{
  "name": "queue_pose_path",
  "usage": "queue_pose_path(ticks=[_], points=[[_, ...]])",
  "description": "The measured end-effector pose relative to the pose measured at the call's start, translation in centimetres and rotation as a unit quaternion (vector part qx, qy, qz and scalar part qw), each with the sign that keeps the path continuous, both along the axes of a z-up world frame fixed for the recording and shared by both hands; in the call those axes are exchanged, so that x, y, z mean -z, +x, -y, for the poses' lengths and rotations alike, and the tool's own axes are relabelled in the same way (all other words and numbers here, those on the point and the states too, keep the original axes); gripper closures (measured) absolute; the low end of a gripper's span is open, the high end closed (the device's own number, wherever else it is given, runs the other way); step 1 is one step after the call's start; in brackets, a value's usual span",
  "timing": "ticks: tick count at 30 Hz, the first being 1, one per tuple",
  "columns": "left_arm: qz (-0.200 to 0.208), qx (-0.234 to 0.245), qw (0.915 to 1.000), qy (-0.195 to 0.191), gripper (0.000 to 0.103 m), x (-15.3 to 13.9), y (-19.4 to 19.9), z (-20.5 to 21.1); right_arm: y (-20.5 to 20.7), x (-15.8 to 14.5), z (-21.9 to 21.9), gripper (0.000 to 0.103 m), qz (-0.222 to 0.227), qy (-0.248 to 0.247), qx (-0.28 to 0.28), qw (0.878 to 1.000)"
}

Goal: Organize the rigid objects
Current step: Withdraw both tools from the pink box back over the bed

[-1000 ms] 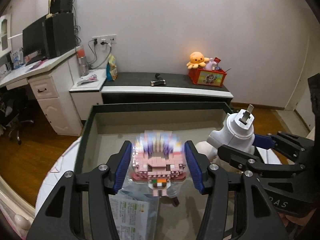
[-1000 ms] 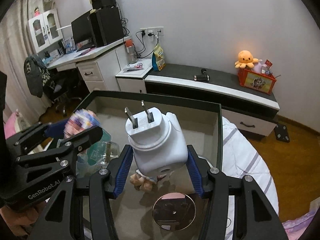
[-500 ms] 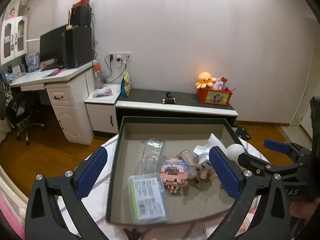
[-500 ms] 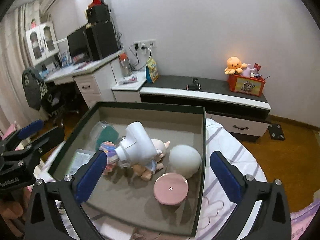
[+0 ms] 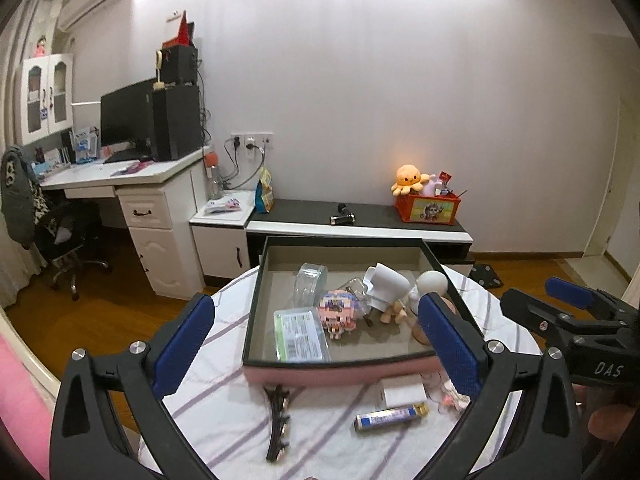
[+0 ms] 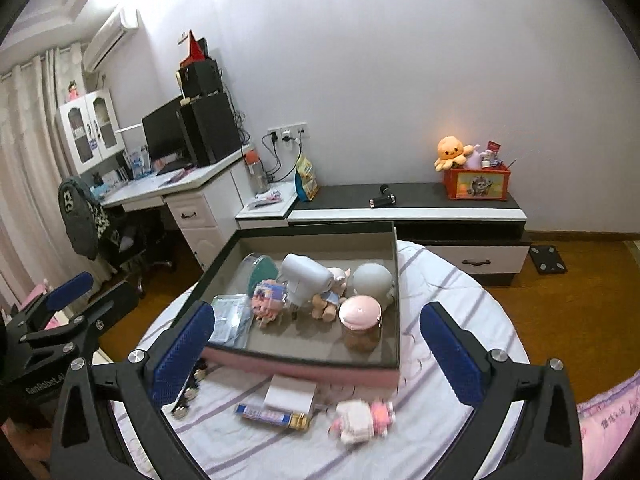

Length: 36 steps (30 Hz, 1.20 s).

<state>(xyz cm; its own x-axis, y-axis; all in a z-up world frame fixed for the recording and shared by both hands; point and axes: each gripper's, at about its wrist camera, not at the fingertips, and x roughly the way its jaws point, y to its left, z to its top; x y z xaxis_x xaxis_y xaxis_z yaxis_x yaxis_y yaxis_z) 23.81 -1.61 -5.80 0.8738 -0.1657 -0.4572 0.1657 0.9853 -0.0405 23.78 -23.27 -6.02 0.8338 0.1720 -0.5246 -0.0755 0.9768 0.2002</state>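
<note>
A shallow box (image 5: 256, 304) with a dark rim and pink outer wall sits on the round table. Inside it lie a pink brick figure (image 5: 337, 314), a white plug adapter (image 5: 387, 285), a green-labelled packet (image 5: 300, 334), a clear container (image 5: 310, 286) and a white dome (image 5: 431, 281). The right wrist view also shows the brick figure (image 6: 269, 300), the adapter (image 6: 306, 280) and a pink-lidded jar (image 6: 360, 314). My left gripper (image 5: 315, 308) hangs wide open, back from the box, holding nothing. My right gripper (image 6: 316, 316) is also wide open and empty.
On the striped cloth (image 5: 224, 408) in front of the box lie a dark hair clip (image 5: 278, 420), a small white box (image 5: 402, 390), a blue-and-gold tube (image 5: 390, 416) and a pink-white brick toy (image 6: 362, 418). A desk and a low cabinet stand behind.
Both grippers let go: the brick figure and the white plug adapter now lie in the box. Both jaws opened wide and both grippers drew back and up from the box.
</note>
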Motion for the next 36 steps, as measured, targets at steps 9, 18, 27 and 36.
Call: queue_pose_path(ticks=[9,18,27,36], points=[[0.006,-0.004,0.9999,-0.015,0.000,0.2,-6.0,-0.6,-6.4,-0.4,-1.0,0.000,0.009,-0.008,-0.006,1.000],[0.006,-0.018,0.9998,-0.001,0.000,1.2,-9.9,-0.5,-10.3,-0.3,-1.6,0.000,0.022,-0.011,0.001,1.000],[0.000,-0.023,0.9997,-0.008,0.000,1.6,-11.6,-1.0,-11.7,0.1,-1.6,0.000,0.019,-0.010,0.001,1.000],[0.000,-0.021,0.9997,-0.008,0.000,1.6,-11.8,-1.0,-12.0,0.3,-1.7,0.000,0.019,-0.011,0.000,1.000]])
